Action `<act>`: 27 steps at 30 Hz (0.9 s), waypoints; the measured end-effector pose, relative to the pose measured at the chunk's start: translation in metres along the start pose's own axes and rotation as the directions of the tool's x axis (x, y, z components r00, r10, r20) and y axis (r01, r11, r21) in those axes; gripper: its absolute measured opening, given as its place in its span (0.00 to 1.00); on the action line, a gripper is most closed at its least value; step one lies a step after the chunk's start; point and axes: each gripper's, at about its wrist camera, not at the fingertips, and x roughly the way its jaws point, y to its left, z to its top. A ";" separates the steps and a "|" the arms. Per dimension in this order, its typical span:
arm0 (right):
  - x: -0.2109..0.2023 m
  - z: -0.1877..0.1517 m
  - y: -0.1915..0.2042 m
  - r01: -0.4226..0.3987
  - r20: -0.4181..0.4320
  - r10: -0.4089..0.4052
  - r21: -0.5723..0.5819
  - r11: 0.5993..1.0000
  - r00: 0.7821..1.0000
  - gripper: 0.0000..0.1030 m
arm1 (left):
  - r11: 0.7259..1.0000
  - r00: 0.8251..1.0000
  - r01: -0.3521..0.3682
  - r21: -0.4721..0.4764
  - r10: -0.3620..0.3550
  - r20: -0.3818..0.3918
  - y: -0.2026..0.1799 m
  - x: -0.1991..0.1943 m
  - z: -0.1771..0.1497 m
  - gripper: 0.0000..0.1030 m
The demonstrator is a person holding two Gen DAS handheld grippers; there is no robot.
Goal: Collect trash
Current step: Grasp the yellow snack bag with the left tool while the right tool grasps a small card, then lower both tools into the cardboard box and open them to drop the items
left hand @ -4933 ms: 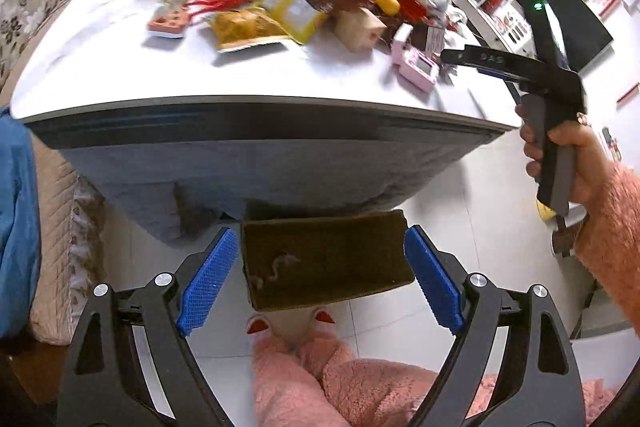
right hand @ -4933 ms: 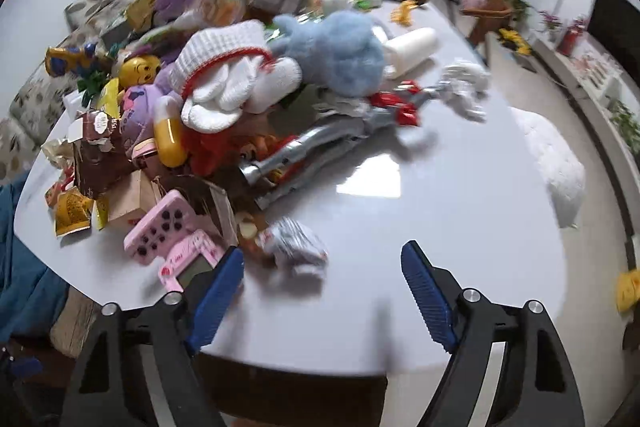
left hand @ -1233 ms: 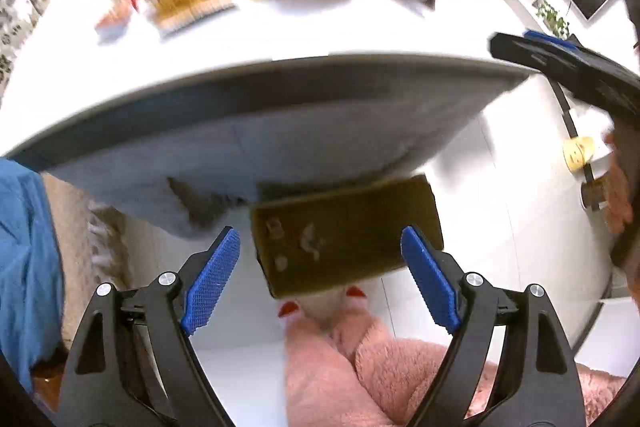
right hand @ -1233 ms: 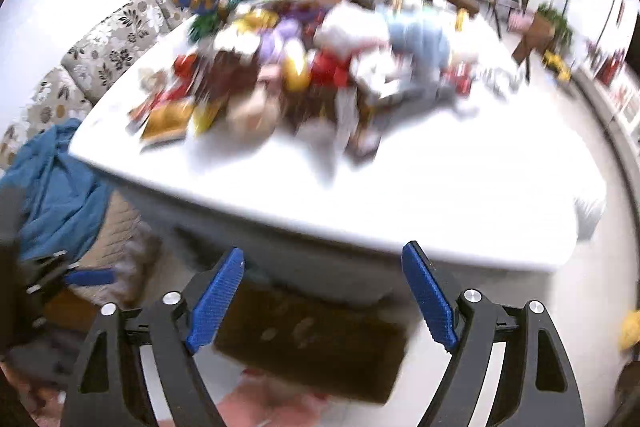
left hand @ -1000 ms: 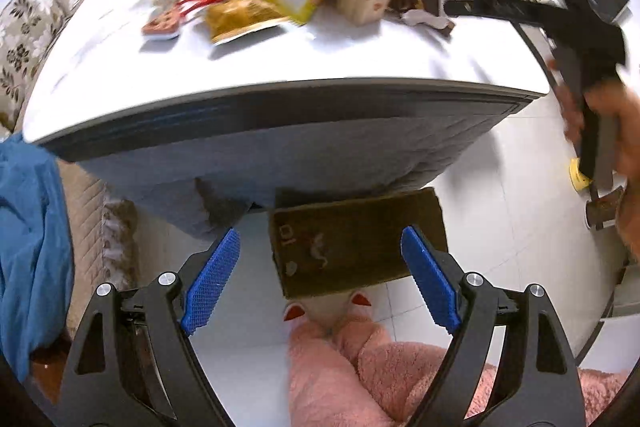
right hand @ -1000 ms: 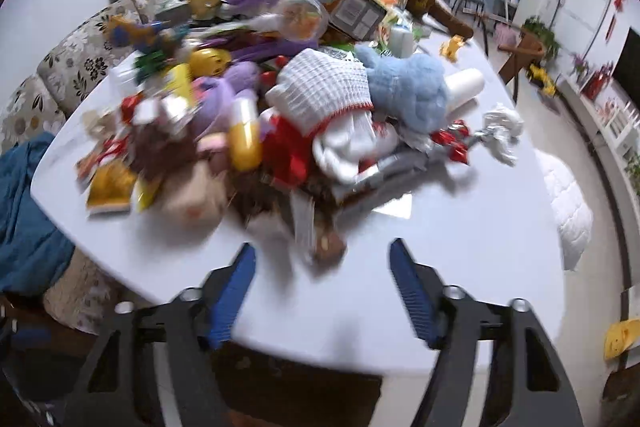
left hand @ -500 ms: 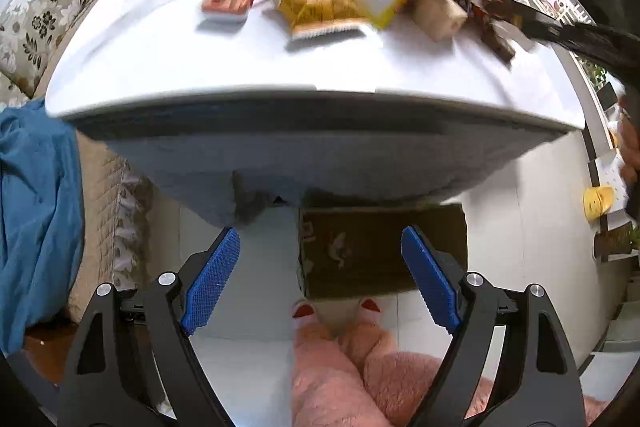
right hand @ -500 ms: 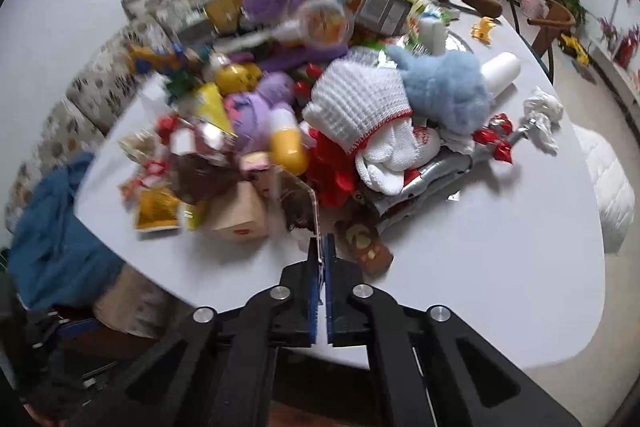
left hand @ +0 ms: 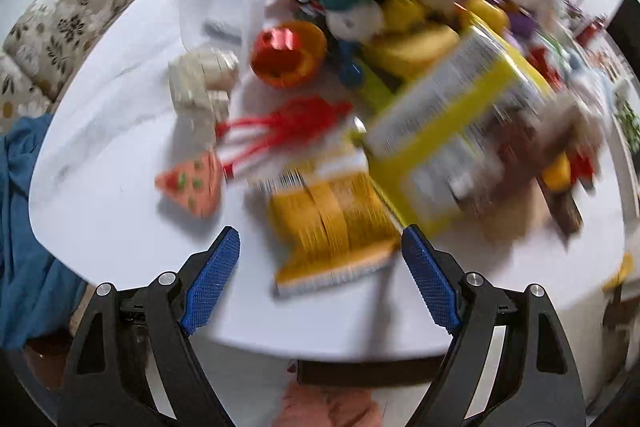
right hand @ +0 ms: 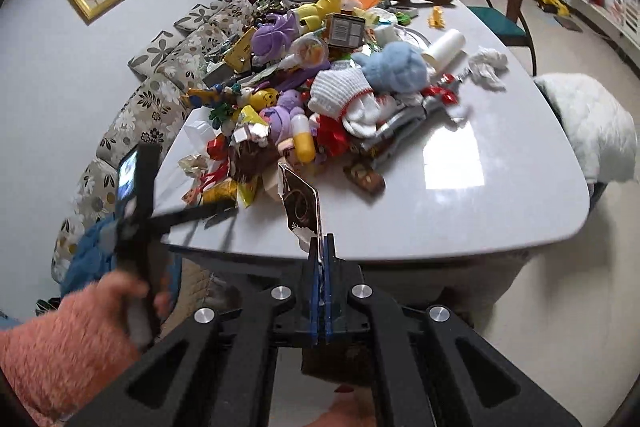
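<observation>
Left wrist view: left hand-held gripper (left hand: 320,281) with blue pads spread wide, nothing between them; it hangs over the near edge of the tabletop (left hand: 120,131).
Under the jaws: orange-yellow snack packet (left hand: 332,227), flat on the tabletop, just ahead of the pads (picture smeared, print unreadable).
Beside the packet: yellow box (left hand: 452,143) touching its far right corner; pizza-slice toy (left hand: 192,183) to its left; red tassel (left hand: 288,127) beyond it; clear tub (left hand: 216,11) further beyond, by the heap of toys.
Below the tabletop edge: dark strip of a brown cardboard box (left hand: 360,373) on the floor, mostly hidden.

Right wrist view: right hand-held gripper (right hand: 321,287), pads pressed together on the lower edge of a dark torn wrapper (right hand: 300,205), which stands up from the jaws.
Wrapper's place: lifted clear, off the near edge of the tabletop (right hand: 500,187), short of the heap (right hand: 332,99).
Beneath the gripper: the brown cardboard box (right hand: 340,363) shows on the floor (likely the trash bin; a judgement).
Left of the wrapper: the other hand-held gripper's handle in a hand with a pink fuzzy sleeve (right hand: 52,339).

Progress: early. One wrapper in hand, not yet dropped; packets, scraps and wrappers remain among the toys. Snack packet looks the likely next pick.
</observation>
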 end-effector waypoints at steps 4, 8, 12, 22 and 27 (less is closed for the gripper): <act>0.001 -0.013 0.004 -0.010 -0.016 0.010 -0.007 1.000 1.000 0.01 | 0.999 1.000 0.006 -0.040 -0.007 -0.010 0.005 0.009 0.016 0.78; 0.007 -0.021 0.006 -0.022 -0.034 0.022 0.000 1.000 0.999 0.01 | 0.999 0.999 0.033 -0.031 -0.033 -0.005 0.006 0.005 0.019 0.55; 0.013 -0.023 0.010 -0.038 -0.047 0.038 -0.003 0.999 0.998 0.01 | 0.985 0.988 0.153 -0.083 -0.154 -0.011 0.024 -0.002 0.011 0.20; 0.025 -0.018 0.020 -0.054 -0.067 0.052 -0.023 0.998 0.996 0.01 | 0.971 0.971 0.236 -0.028 -0.235 0.050 0.030 -0.045 -0.013 0.19; 0.025 -0.024 0.022 -0.048 -0.082 0.045 -0.042 0.998 0.996 0.01 | 0.952 0.950 0.295 0.088 -0.302 0.085 0.020 -0.092 -0.041 0.19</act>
